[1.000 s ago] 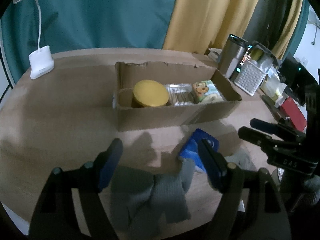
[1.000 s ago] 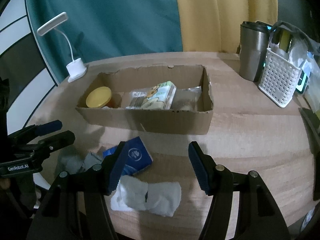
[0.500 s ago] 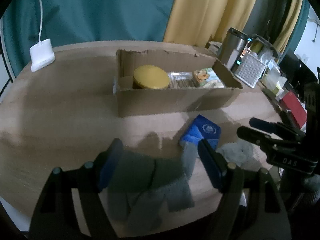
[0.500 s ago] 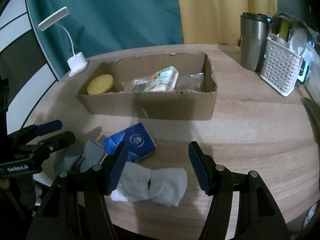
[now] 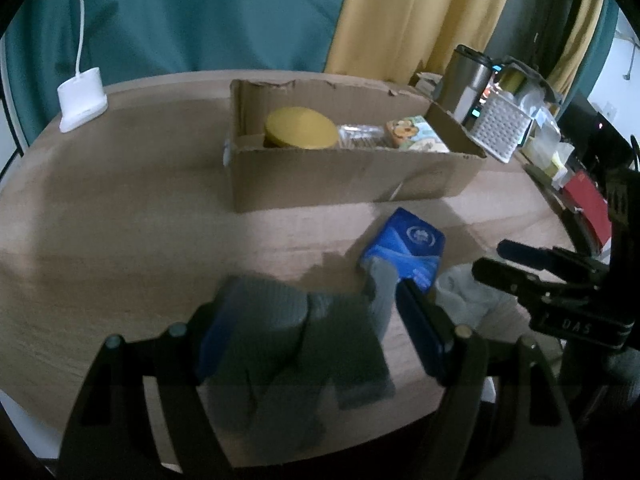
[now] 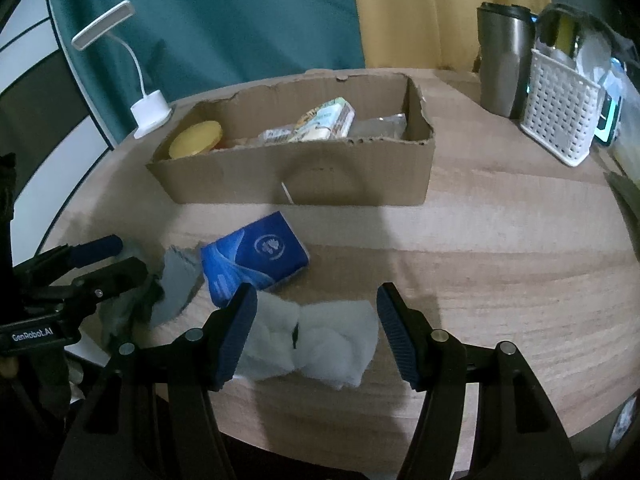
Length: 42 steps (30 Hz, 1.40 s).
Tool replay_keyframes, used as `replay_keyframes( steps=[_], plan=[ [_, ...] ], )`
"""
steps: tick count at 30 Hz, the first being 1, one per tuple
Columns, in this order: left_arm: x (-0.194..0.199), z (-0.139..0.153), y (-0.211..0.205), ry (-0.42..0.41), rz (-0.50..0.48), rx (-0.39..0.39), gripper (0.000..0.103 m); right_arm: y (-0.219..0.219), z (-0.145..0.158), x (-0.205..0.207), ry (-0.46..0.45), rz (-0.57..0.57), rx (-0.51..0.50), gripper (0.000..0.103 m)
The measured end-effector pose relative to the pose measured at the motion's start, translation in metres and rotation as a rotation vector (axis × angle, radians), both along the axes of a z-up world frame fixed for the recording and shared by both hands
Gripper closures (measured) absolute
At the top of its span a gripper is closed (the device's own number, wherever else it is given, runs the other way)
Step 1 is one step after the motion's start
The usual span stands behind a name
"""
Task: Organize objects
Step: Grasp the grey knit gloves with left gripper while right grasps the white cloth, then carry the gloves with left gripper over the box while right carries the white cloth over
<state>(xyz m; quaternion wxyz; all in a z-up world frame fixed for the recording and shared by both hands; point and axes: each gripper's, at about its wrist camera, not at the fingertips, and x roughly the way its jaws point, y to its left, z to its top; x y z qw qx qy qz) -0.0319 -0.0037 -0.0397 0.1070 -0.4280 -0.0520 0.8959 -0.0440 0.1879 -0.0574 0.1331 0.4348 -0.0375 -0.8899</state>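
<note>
A cardboard box (image 5: 352,176) (image 6: 360,180) stands mid-table and holds a yellow-lidded jar (image 5: 300,132) (image 6: 196,138), a clear packet (image 5: 360,134) and a printed carton (image 5: 416,136) (image 6: 324,120). A blue packet (image 5: 404,248) (image 6: 256,256) lies in front of the box. A grey sock pair (image 5: 304,344) (image 6: 176,280) lies between the fingers of my open left gripper (image 5: 316,332). A white sock pair (image 6: 312,340) (image 5: 464,300) lies between the fingers of my open right gripper (image 6: 316,328).
A white desk lamp (image 5: 82,98) (image 6: 148,112) stands at the back left. A steel tumbler (image 6: 504,60) (image 5: 466,80) and a white perforated basket (image 6: 560,120) (image 5: 500,128) stand at the back right. The wooden table's edge (image 6: 520,432) runs close below both grippers.
Both grippers have pulled back and risen a little; the box and the packet look farther off. Both stay open over their sock pairs. Nothing was taken hold of.
</note>
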Motion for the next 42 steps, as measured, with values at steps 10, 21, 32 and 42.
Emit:
replay_keyframes(
  steps=[10,21,32,42],
  plan=[
    [-0.002,-0.008,0.001,0.008,0.002,-0.046,0.024,0.002,-0.013,0.005,-0.028,0.002,-0.004,0.036],
    [-0.011,-0.031,0.004,-0.016,-0.015,-0.125,0.012,0.002,-0.017,0.005,-0.035,0.002,-0.01,0.031],
    [-0.007,-0.032,0.003,0.016,-0.025,-0.116,0.018,-0.007,-0.018,0.005,-0.026,0.032,-0.008,0.045],
    [-0.002,-0.023,0.002,0.024,-0.043,-0.073,0.032,-0.009,-0.014,0.004,-0.01,0.045,-0.002,0.053]
  ],
)
